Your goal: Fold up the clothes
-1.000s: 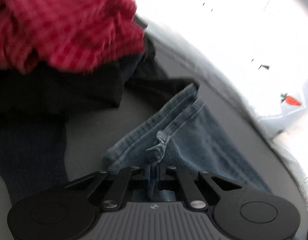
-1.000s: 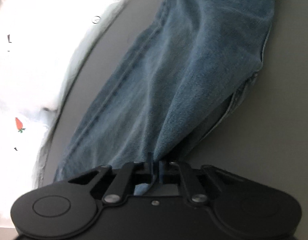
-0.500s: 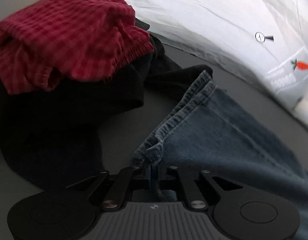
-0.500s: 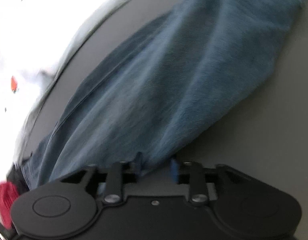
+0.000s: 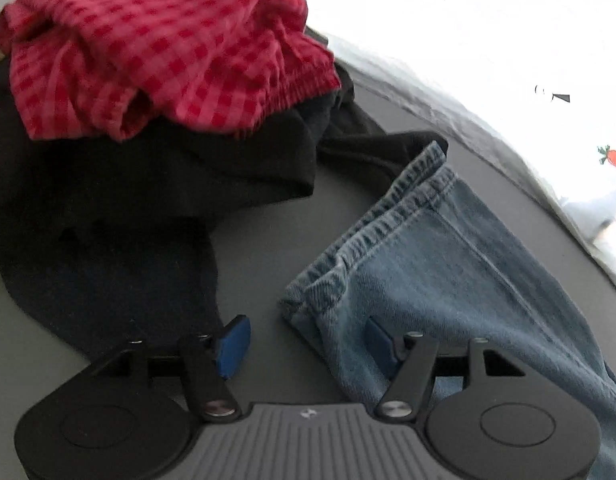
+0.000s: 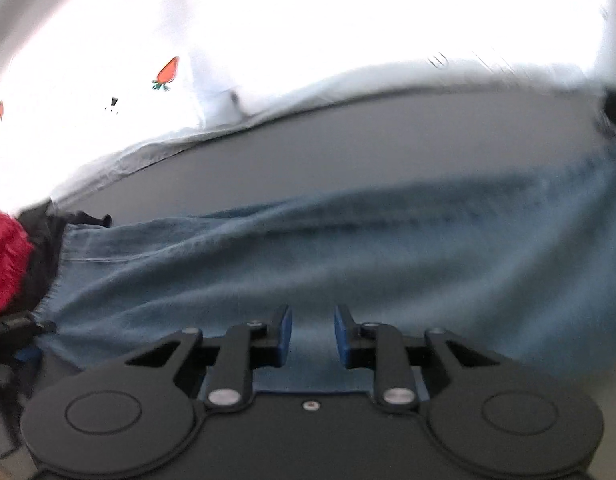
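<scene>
Blue jeans (image 5: 448, 264) lie flat on the grey table (image 5: 260, 248); their hem end points toward a clothes pile. My left gripper (image 5: 306, 344) is open, its jaws wide apart, with the hem corner lying between them and free. In the right wrist view the jeans (image 6: 308, 248) stretch across the table. My right gripper (image 6: 311, 336) is open just above the denim and holds nothing.
A red checked garment (image 5: 160, 40) sits on top of black clothes (image 5: 128, 184) at the left. A white sheet with small fruit prints (image 5: 508, 40) borders the table's far side; it also shows in the right wrist view (image 6: 268, 40).
Both grippers have let go of the jeans and opened. The jeans now lie flat on the table. The right gripper's view has swung across the jeans.
</scene>
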`<state>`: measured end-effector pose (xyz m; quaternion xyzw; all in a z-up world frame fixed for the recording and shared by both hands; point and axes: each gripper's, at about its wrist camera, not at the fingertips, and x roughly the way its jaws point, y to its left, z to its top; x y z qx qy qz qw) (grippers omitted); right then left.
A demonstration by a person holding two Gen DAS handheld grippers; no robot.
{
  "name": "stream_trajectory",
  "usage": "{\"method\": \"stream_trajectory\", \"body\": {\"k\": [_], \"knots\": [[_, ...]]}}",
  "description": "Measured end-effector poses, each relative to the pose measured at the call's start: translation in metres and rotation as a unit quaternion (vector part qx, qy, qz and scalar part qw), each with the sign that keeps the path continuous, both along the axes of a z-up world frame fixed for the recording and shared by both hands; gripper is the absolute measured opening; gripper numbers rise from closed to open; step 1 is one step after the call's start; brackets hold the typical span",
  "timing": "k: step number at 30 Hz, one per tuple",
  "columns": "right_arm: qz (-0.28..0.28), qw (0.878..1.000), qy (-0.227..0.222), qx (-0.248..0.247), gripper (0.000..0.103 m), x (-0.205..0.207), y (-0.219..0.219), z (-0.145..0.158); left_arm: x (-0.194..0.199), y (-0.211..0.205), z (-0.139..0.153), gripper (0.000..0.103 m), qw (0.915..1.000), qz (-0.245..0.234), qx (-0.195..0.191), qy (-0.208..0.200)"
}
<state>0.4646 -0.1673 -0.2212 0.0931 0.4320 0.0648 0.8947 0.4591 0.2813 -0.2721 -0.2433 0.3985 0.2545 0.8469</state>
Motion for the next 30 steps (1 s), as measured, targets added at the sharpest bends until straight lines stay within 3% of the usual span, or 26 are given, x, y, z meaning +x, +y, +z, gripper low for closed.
{"method": "stream_trajectory", "body": {"k": [1,4,7,13,18,22,25,27,30], "knots": [[0.004,1.000,-0.005,-0.006,0.026,0.029,0.016,-0.019,0.001,0.000,-0.002,0.064,1.0000,0.001,0.000,-0.002],[0.025,1.000,-0.018,-0.003,0.027,0.066,0.037,-0.027,0.003,0.005,-0.004,0.062,0.9999,-0.002,-0.009,-0.009],[0.062,0.997,-0.035,-0.002,0.029,0.075,0.045,-0.014,0.004,0.012,-0.003,0.056,0.9994,0.006,-0.030,-0.018],[0.136,0.990,-0.045,0.016,0.040,0.116,0.088,-0.025,0.004,0.021,-0.003,0.044,0.9975,0.022,-0.061,-0.028],[0.184,0.982,-0.041,0.018,0.046,0.137,0.113,-0.035,0.000,0.026,-0.003,0.041,0.9957,0.030,-0.080,-0.035],[0.210,0.977,-0.033,0.011,0.045,0.148,0.130,-0.048,0.000,0.025,-0.002,0.040,0.9958,0.031,-0.079,-0.033],[0.212,0.977,-0.027,0.021,0.026,0.150,0.135,-0.051,0.000,0.025,-0.002,0.040,0.9958,0.032,-0.080,-0.032],[0.210,0.977,-0.024,0.032,0.006,0.150,0.135,-0.051,-0.001,0.026,-0.002,0.039,0.9955,0.036,-0.081,-0.032],[0.195,0.979,-0.029,0.058,0.003,0.149,0.128,-0.048,0.000,0.026,-0.002,0.037,0.9956,0.037,-0.080,-0.031]]}}
